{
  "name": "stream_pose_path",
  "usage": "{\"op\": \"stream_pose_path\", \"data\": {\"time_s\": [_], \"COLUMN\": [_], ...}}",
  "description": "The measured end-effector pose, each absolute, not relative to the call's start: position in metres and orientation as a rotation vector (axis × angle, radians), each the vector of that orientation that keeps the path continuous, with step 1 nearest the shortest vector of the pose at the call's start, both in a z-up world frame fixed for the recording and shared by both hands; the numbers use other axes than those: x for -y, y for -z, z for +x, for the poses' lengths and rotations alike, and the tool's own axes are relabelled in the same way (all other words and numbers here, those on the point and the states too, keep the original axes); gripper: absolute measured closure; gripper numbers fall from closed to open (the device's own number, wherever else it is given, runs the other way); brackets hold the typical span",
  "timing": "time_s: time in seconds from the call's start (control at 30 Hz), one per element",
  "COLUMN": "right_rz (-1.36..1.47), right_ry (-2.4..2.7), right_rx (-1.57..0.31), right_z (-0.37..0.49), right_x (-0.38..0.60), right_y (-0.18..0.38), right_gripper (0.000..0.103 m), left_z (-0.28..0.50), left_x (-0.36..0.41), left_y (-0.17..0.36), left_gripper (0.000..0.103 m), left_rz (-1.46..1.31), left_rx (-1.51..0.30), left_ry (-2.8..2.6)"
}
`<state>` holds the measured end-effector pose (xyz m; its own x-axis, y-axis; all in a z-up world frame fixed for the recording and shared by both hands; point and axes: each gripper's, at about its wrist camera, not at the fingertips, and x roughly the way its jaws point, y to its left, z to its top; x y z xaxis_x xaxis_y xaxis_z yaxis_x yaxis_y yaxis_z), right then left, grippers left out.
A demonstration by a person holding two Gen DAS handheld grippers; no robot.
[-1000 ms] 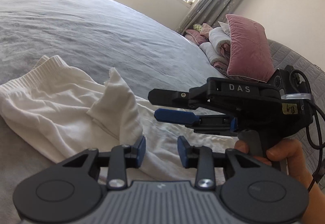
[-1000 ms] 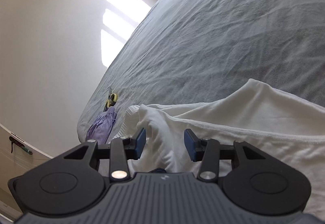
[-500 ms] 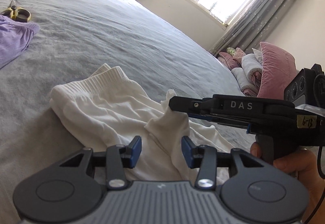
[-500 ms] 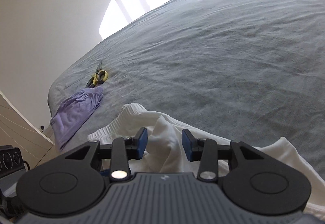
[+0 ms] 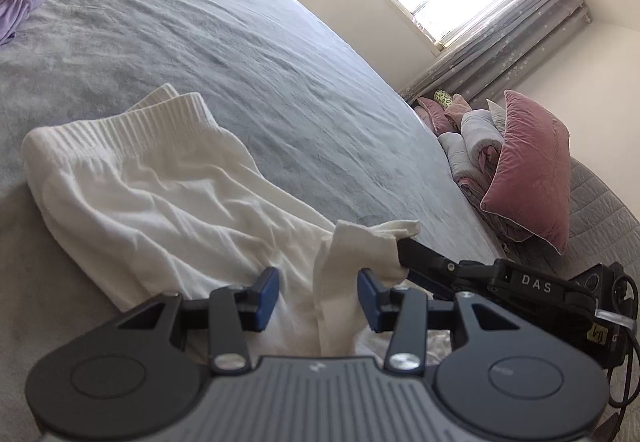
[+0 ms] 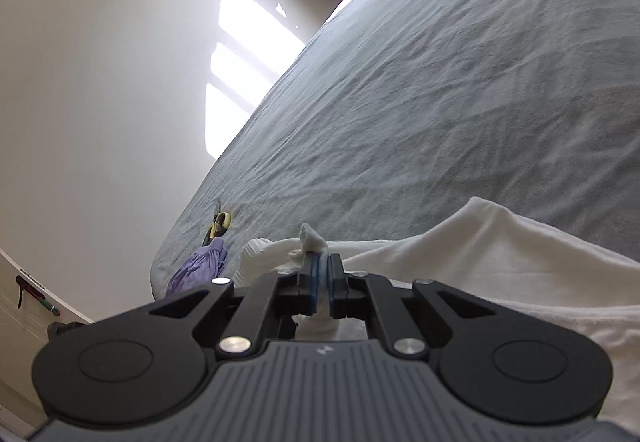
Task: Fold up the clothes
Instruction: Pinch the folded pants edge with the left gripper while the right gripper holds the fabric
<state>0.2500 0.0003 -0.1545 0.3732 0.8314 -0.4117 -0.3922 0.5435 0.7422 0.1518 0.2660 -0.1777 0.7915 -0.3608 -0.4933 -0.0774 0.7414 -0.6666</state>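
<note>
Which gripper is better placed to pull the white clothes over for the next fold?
Probably the right gripper. Its fingers are shut on a raised bit of the white clothes. The left gripper is open, with cloth between its fingers but not pinched.

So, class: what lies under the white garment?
The grey bedsheet shows all round the white garment. Whatever lies directly beneath is covered, so it cannot be seen.
</note>
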Motion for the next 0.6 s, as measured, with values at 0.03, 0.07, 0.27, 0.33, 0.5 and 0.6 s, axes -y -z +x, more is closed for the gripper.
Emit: {"op": "stream_pose_path", "data": {"time_s": [0.03, 0.07, 0.27, 0.33, 0.5, 0.6], "right_rz": [0.609, 0.621, 0.649, 0.656, 0.656, 0.664], "right_ry": [-0.836, -0.829, -0.820, -0.820, -0.833, -0.828], "right_rx": [-0.870, -0.873, -0.885, -0.888, -0.902, -0.922], "right_z": [0.250, 0.251, 0.250, 0.250, 0.249, 0.250], "right_x": [0.004, 0.007, 0.015, 0.016, 0.013, 0.012], "right_y": [0.158, 0.160, 0.168, 0.170, 0.171, 0.171], "right_gripper": [0.097, 0.097, 0.097, 0.097, 0.096, 0.086], "left_z": [0.156, 0.159, 0.175, 0.175, 0.153, 0.136], "left_x": [-0.263, -0.260, -0.248, -0.245, -0.229, -0.217], "left_y": [0.177, 0.177, 0.174, 0.173, 0.164, 0.159], "left_gripper": [0.060, 0.061, 0.075, 0.091, 0.101, 0.101], "left_rz": [-0.723, -0.710, -0.651, -0.637, -0.540, -0.465], "left_rx": [-0.660, -0.664, -0.671, -0.653, -0.537, -0.481], "left_ry": [0.179, 0.188, 0.212, 0.203, 0.212, 0.258]}}
